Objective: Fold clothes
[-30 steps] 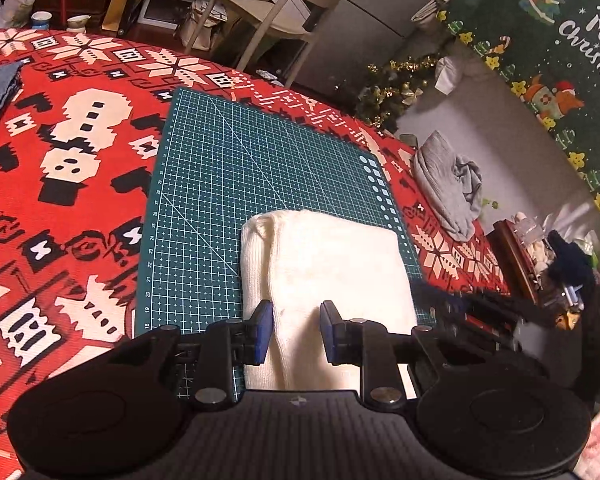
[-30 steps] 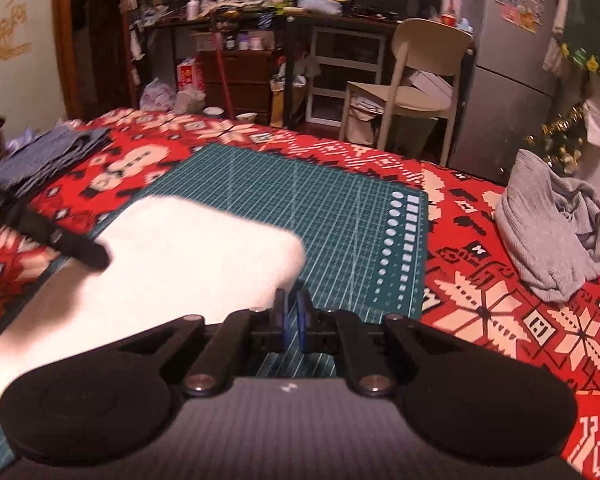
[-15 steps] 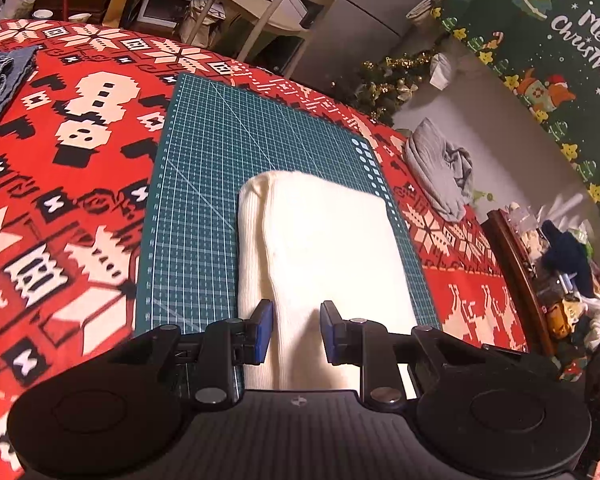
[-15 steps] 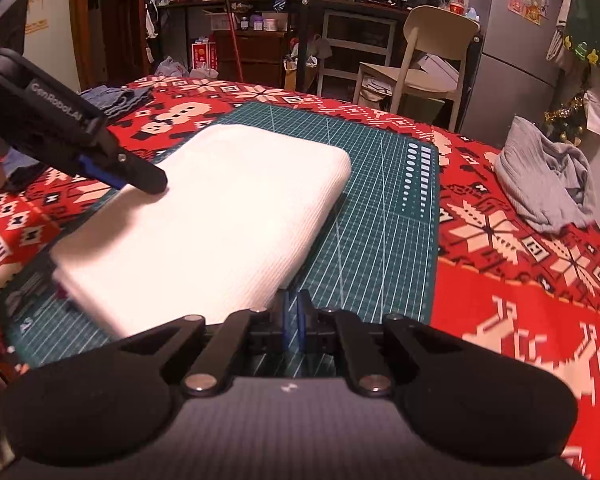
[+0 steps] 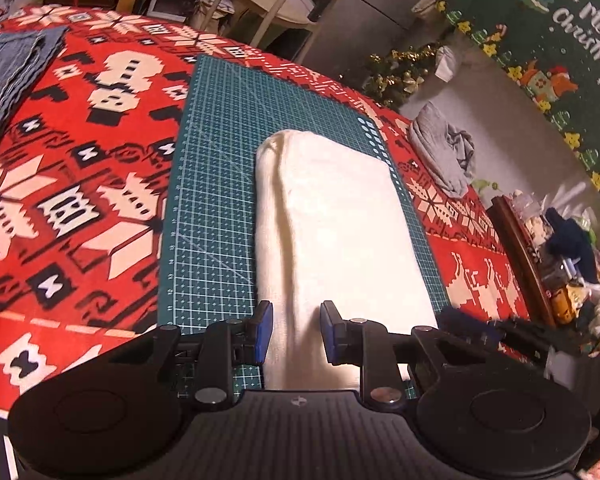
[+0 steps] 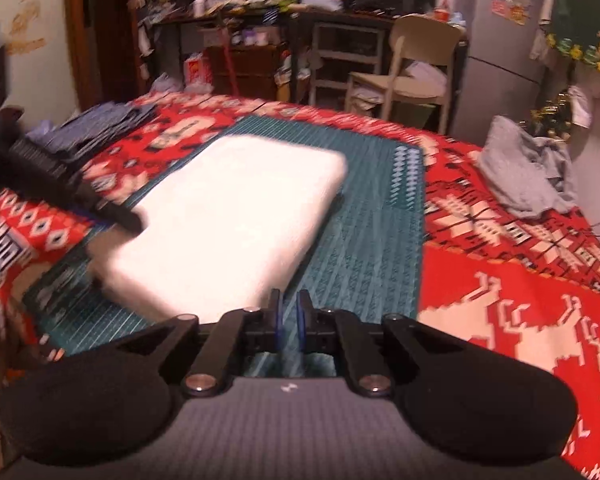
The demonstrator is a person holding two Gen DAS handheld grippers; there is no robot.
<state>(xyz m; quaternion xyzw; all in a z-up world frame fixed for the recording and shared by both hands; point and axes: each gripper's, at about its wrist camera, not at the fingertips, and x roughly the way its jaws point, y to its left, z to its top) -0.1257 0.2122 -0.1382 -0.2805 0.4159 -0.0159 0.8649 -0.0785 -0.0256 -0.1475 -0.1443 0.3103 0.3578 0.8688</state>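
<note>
A folded white garment [image 5: 340,232] lies lengthwise on the green cutting mat [image 5: 220,200]. My left gripper [image 5: 296,332] sits at its near end. Its jaws stand a little apart, closed on a thick ridge of the white cloth that fills the gap. In the right wrist view the same garment [image 6: 228,220] lies up and to the left, with the left gripper [image 6: 130,220] reaching in at its left edge. My right gripper [image 6: 288,320] hovers over bare mat [image 6: 372,240] just beside the garment's near corner. It is shut, with nothing between its pads.
A crumpled grey garment [image 6: 528,172] lies on the red patterned tablecloth [image 5: 80,200] beyond the mat's right side. Folded blue striped clothes [image 5: 12,64] are stacked at the far left. A pale chair [image 6: 412,64] and cluttered shelves stand behind the table.
More of the white garment now stretches ahead of the left jaws, as the left gripper drew back. The right gripper pulled away from the garment, which now lies farther up-left of it.
</note>
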